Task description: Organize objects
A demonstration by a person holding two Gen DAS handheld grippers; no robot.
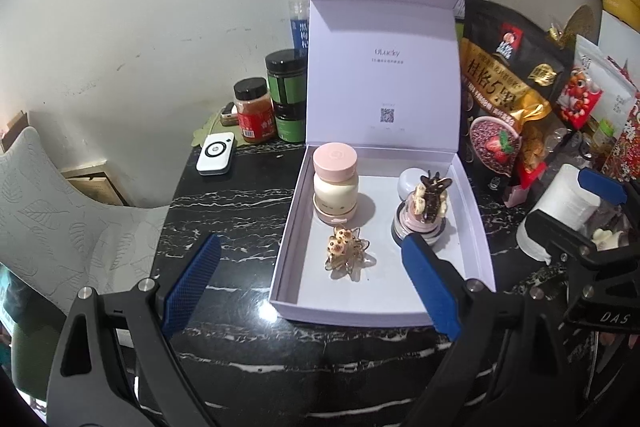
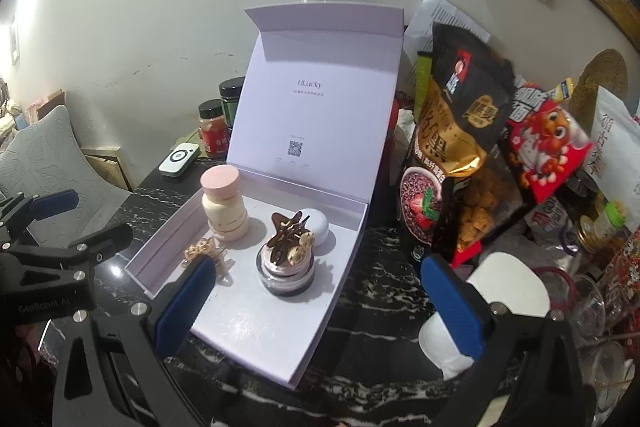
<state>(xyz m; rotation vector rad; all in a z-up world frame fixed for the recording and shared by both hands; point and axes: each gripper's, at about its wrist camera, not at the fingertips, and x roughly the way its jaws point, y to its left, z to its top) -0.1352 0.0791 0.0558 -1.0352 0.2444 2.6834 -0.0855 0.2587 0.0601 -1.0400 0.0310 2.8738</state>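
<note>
An open lilac box (image 1: 478, 239) (image 2: 340, 291) stands on the black marble table with its lid upright. Inside are a cream bottle with a pink cap (image 1: 335, 187) (image 2: 224, 205), a small glass jar (image 1: 418, 231) (image 2: 286, 273) with a brown hair clip (image 1: 432, 197) (image 2: 290, 235) on top, a white round case (image 1: 410, 179) (image 2: 318, 225) behind it, and a gold flower clip (image 1: 346, 253) (image 2: 204, 251). My left gripper (image 1: 312, 287) is open and empty before the box. My right gripper (image 2: 316, 303) is open and empty, over the box's front right corner.
Spice jars (image 1: 254, 109) and a white charger (image 1: 215, 153) stand left of the box. Snack bags (image 1: 504, 95) (image 2: 460, 155) crowd the right. A white paper roll (image 1: 560, 211) (image 2: 492, 307) stands right of the box. Glassware (image 2: 588, 307) sits at the far right.
</note>
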